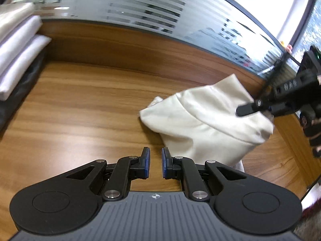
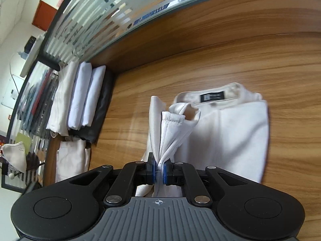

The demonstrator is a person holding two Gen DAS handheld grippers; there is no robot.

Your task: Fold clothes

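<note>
Wood-grain desk (image 1: 80, 104) runs up to a striped glass partition (image 1: 140, 10), and a stack of folded clothes (image 2: 80, 96) sits at its far left corner. Your working piece is the cream shirt (image 2: 224, 132), lying on the desk to the right of that stack with its collar label (image 2: 214, 96) facing up and its body already narrowed into a rough rectangle.

Your right gripper (image 2: 159, 171) has its jaws pressed onto a bunched bit of the shirt, what looks like a sleeve or side edge, which rises in a gathered ridge from the pads toward the collar. Your left gripper (image 1: 156, 163) hangs above bare wood just beside the shirt's near edge, its jaws slightly apart and holding nothing.

By my reading you are midway through a fold, carrying that pinched part across the body. The move ahead calls for laying it flat and square over the shirt, letting go only once it rests without twist. Your free gripper could pin the body near the hem so the cloth doesn't drag. Blur suggests quick motion; slow down before release.
</note>
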